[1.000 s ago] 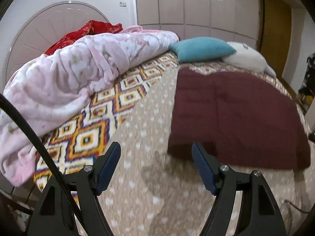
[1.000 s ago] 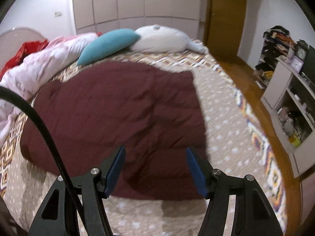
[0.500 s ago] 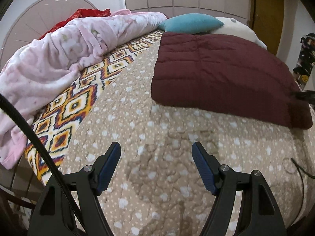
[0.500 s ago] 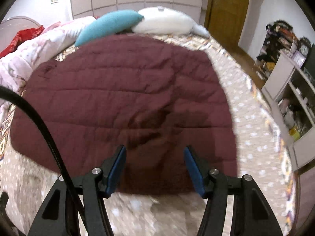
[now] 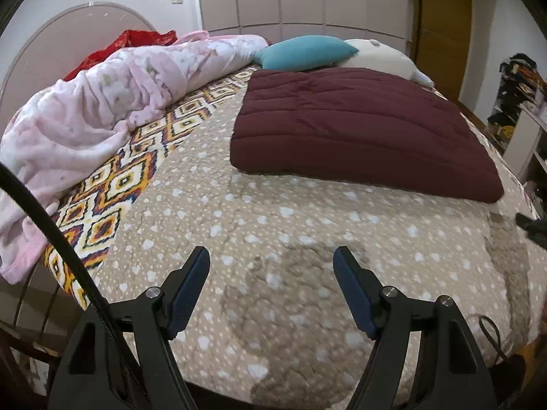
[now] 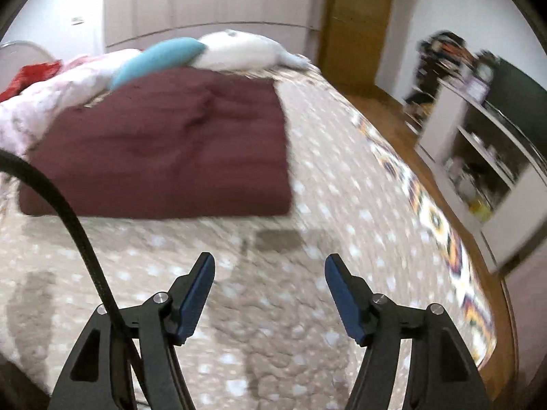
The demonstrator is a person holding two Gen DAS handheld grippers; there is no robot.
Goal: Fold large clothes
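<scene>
- Presently the left gripper (image 5: 271,288) has its blue-padded fingers (image 5: 191,287) spread wide and empty above the dotted bedspread (image 5: 273,225).
- The right gripper (image 6: 269,290) is likewise spread and holds nothing; its view is blurred.
- The maroon quilted blanket (image 5: 355,130) lies folded flat, apart from both, near the teal pillow (image 5: 304,52).
- Another fold likely means pinching both near corners together, evenly.

Motion-blurred shelf (image 6: 485,157) clutter, unreadable
</scene>
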